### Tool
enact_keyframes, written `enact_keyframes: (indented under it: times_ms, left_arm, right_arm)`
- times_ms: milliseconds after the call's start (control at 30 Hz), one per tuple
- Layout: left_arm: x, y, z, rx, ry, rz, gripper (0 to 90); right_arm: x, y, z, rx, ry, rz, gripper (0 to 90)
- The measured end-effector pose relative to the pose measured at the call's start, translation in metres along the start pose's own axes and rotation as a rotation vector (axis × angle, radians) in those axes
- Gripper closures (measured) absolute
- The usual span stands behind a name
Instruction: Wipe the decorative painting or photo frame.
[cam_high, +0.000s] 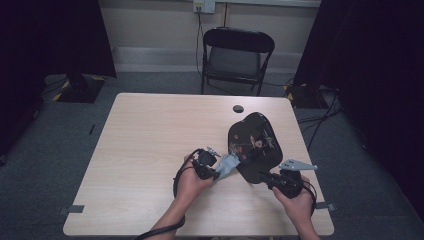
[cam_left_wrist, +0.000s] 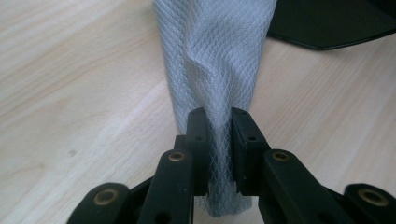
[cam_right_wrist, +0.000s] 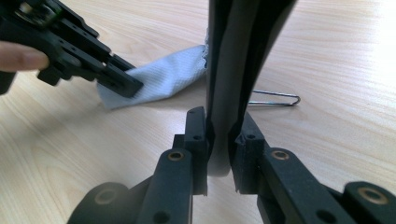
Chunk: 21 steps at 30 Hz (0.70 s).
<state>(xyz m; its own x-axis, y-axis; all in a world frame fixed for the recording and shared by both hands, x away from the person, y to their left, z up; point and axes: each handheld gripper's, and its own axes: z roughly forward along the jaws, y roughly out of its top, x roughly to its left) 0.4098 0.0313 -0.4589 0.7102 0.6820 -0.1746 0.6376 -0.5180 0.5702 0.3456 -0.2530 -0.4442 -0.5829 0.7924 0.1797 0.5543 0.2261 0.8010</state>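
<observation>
A glossy black tray (cam_high: 255, 145) with a light drawing on its face stands tilted on the right half of the table. My right gripper (cam_high: 265, 176) is shut on the tray's near rim (cam_right_wrist: 233, 56), which rises on edge between the right gripper's (cam_right_wrist: 219, 119) two jaws. A grey-white mesh cloth (cam_high: 227, 165) runs from the tray's left edge toward my left hand. My left gripper (cam_high: 218, 173) is shut on the cloth's near end (cam_left_wrist: 215, 60), pinched at the left gripper's (cam_left_wrist: 219, 116) tips. In the right gripper view the cloth (cam_right_wrist: 163, 79) and the left gripper (cam_right_wrist: 119, 85) lie at upper left.
The light wooden table (cam_high: 150, 145) has a round cable hole (cam_high: 238, 108) at its far edge. A bent metal wire (cam_right_wrist: 275, 98) lies on the table beside the tray. A black folding chair (cam_high: 237, 55) stands behind the table. Dark curtains hang on both sides.
</observation>
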Motion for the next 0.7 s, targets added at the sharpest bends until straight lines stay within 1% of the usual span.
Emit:
enact_keyframes:
  times_ms: [67, 167, 200, 233, 267, 333, 400, 467, 500, 533, 567, 600, 633, 667, 700]
  left_arm:
    - [0.003, 0.004, -0.014, -0.027, 0.013, 0.000, 79.2]
    - [0.007, 0.014, -0.037, -0.086, 0.022, -0.011, 79.2]
    - [0.008, 0.018, -0.046, -0.101, 0.032, -0.003, 79.1]
    - [0.009, 0.022, -0.054, -0.114, 0.040, -0.005, 79.1]
    - [0.009, 0.027, -0.061, -0.136, 0.041, -0.005, 79.1]
    - [0.009, 0.036, -0.072, -0.161, 0.050, 0.006, 79.1]
    - [0.008, 0.044, -0.080, -0.187, 0.056, 0.009, 79.0]
    - [0.007, 0.054, -0.085, -0.197, 0.053, 0.015, 79.0]
    - [0.006, 0.058, -0.087, -0.198, 0.058, 0.025, 78.9]
    - [0.006, 0.061, -0.087, -0.203, 0.061, 0.023, 78.9]
    - [0.005, 0.064, -0.086, -0.208, 0.060, 0.019, 78.9]
    - [0.005, 0.066, -0.084, -0.204, 0.067, 0.025, 78.9]
    - [0.005, 0.067, -0.082, -0.190, 0.067, 0.030, 78.9]
    - [0.005, 0.067, -0.079, -0.191, 0.063, 0.025, 78.9]
    - [0.006, 0.067, -0.075, -0.189, 0.071, 0.029, 78.9]
  right_arm:
    - [0.000, 0.000, 0.000, 0.002, 0.002, 0.001, 79.1]
    - [0.001, 0.000, -0.001, 0.006, 0.005, -0.002, 79.1]
    - [0.001, 0.000, -0.001, 0.007, 0.006, -0.003, 79.2]
    - [0.000, 0.000, -0.001, 0.007, 0.007, -0.003, 79.1]
    - [0.001, 0.000, -0.001, 0.007, 0.008, -0.002, 79.1]
    - [0.001, 0.000, -0.001, 0.008, 0.010, -0.004, 79.1]
    - [0.001, 0.000, -0.001, 0.011, 0.013, -0.005, 79.1]
    - [0.002, 0.000, -0.001, 0.014, 0.015, -0.006, 79.1]
    - [0.002, 0.000, -0.001, 0.014, 0.016, -0.007, 79.1]
    - [0.002, -0.001, -0.001, 0.013, 0.018, -0.008, 79.1]
    - [0.002, 0.000, -0.001, 0.015, 0.018, -0.008, 79.2]
    - [0.003, -0.001, -0.002, 0.015, 0.019, -0.008, 79.1]
    - [0.003, 0.000, -0.002, 0.018, 0.022, -0.011, 79.1]
    - [0.003, 0.000, -0.002, 0.018, 0.022, -0.011, 79.1]
    - [0.002, -0.001, -0.002, 0.018, 0.024, -0.011, 79.2]
